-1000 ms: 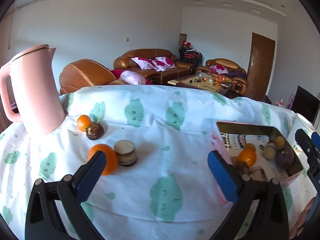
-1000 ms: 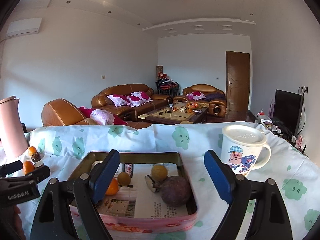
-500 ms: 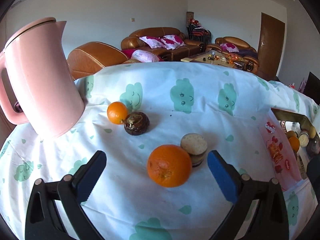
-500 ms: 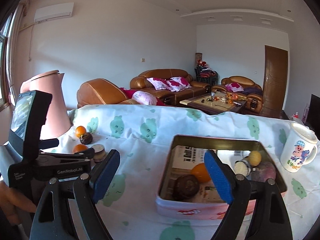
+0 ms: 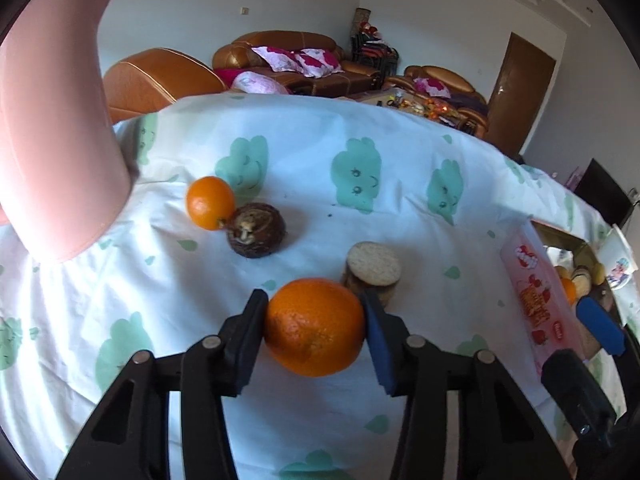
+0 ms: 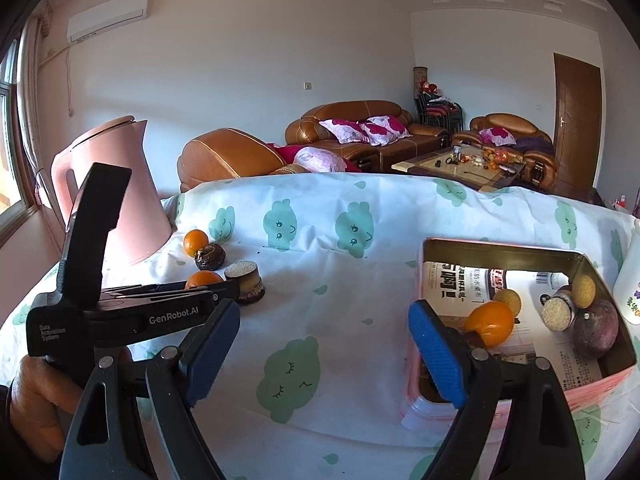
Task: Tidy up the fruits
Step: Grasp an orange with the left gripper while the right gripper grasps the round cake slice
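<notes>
My left gripper is shut on a large orange that sits on the tablecloth; it also shows in the right wrist view. Just behind it stands a round cut fruit piece. Farther left lie a small orange and a dark brown fruit. My right gripper is open and empty above the cloth, left of the pink tin box. The tin holds an orange, a purple fruit and several small fruits.
A pink kettle stands at the table's left edge, close to the small orange. A white mug stands right of the tin. The tablecloth is white with green clouds. Sofas and a coffee table lie beyond.
My left gripper moved forward and closed on the large orange. My right gripper swung a little further left, away from the tin.
</notes>
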Tool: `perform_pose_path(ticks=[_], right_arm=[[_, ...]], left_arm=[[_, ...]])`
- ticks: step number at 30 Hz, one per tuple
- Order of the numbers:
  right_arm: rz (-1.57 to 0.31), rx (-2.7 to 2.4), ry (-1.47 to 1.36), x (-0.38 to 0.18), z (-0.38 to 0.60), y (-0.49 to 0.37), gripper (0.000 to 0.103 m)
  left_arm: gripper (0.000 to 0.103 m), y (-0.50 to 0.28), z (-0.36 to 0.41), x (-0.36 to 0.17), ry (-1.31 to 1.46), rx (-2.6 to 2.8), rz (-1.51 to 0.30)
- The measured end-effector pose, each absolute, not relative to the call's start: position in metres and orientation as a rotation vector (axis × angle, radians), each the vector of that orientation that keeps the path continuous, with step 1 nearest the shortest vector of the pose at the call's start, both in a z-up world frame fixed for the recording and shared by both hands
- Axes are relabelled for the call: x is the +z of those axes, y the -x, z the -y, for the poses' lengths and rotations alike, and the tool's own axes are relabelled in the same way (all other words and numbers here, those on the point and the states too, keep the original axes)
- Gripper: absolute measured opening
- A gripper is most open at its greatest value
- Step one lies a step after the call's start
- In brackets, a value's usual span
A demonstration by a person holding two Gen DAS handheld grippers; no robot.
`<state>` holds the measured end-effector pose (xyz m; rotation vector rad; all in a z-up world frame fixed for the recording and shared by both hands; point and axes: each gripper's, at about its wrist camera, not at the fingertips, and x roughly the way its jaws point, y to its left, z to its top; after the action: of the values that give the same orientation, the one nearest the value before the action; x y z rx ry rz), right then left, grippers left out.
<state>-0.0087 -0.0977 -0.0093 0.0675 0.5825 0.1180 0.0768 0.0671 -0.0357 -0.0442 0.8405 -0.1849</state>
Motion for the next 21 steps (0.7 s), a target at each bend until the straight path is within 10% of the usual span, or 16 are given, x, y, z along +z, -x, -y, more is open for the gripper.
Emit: perform_pose_path(ticks=[16,21], right_arm=[[-0.804,0.245,-0.029,-0.038,0.024,-0.094,0.082],[-0.891,0.217,0.012,-0.052,0.012,-0.113,0.045]], left_arm=[[0.049,-0.088,-0.164,-0.023,0.110,0.171,-0.787],[0.049,-0.093,-0.162,-0.028,0.116,0.171,-0.809]])
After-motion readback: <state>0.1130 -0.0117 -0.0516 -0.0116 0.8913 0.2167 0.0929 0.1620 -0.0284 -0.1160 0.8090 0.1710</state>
